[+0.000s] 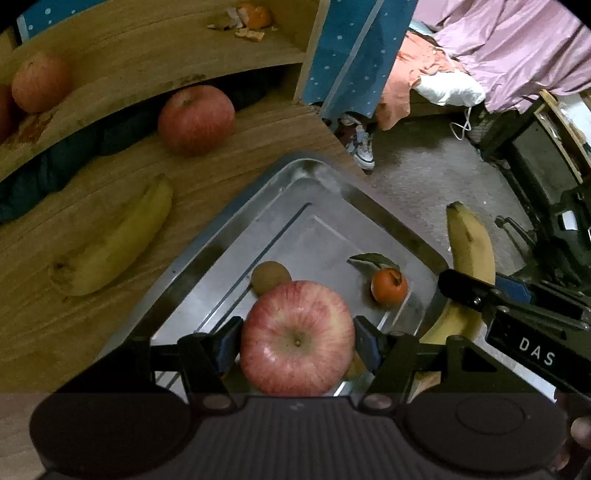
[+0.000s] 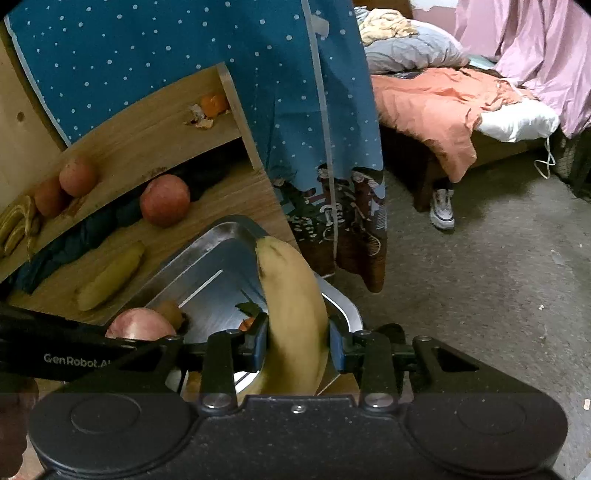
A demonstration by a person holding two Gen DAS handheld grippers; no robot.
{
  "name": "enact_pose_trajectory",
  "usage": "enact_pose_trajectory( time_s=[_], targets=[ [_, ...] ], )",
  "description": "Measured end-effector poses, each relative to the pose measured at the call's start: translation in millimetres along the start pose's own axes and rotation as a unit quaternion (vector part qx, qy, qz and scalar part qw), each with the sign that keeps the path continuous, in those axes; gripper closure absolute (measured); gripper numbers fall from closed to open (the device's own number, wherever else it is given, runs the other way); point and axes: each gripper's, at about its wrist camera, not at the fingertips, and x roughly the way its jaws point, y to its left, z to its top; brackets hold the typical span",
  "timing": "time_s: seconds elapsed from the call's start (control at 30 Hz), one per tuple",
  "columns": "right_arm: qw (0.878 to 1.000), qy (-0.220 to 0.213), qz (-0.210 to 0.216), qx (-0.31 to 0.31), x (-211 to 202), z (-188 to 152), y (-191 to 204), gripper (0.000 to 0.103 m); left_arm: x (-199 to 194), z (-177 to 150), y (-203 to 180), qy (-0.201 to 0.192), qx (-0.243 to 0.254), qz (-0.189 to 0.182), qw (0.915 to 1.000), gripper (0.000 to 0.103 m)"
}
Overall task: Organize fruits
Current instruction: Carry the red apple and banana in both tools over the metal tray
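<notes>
My left gripper (image 1: 297, 341) is shut on a large red apple (image 1: 297, 338), held over the steel tray (image 1: 321, 177). A brown kiwi (image 1: 270, 277) and a small orange with a leaf (image 1: 389, 286) lie in the tray. My right gripper (image 2: 297, 341) is shut on a yellow banana (image 2: 291, 291), held above the tray's right edge (image 2: 345, 306). In the left wrist view this banana (image 1: 471, 251) and the right gripper (image 1: 461, 291) show at the right. The held apple (image 2: 138, 325) shows at lower left in the right wrist view.
On the wooden desk lie a second banana (image 1: 114, 243) and another red apple (image 1: 195, 120). A shelf (image 1: 155, 48) above holds an apple (image 1: 38, 81) and orange peel (image 1: 249, 20). A blue dotted curtain (image 2: 207, 59), a bed (image 2: 461, 107) and a shoe (image 2: 441, 208) are to the right.
</notes>
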Motion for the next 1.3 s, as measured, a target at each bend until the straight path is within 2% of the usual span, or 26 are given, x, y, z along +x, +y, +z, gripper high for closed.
enact_pose_trajectory(
  time_s=[0.33, 1.0, 1.13, 1.3],
  targets=[
    [0.999, 0.024, 0.023, -0.009, 25.7, 12.0, -10.1, 0.068, 11.8, 10.1, -1.3, 0.017, -0.023, 0.023, 0.9993, 0.035],
    [0.999, 0.031, 0.024, -0.020, 34.6, 13.8, -11.6, 0.066, 20.0, 13.1, -3.9, 0.025, -0.031, 0.025, 0.9989, 0.034],
    [0.999, 0.030, 0.023, -0.016, 32.8, 11.4, -11.0, 0.059, 16.7, 13.2, -5.2, 0.017, -0.023, 0.027, 0.9992, 0.025],
    [1.000, 0.022, 0.017, -0.013, 28.4, 8.7, -8.8, 0.046, 8.6, 10.6, -3.7, 0.008, -0.020, 0.032, 0.9992, 0.020]
  ],
)
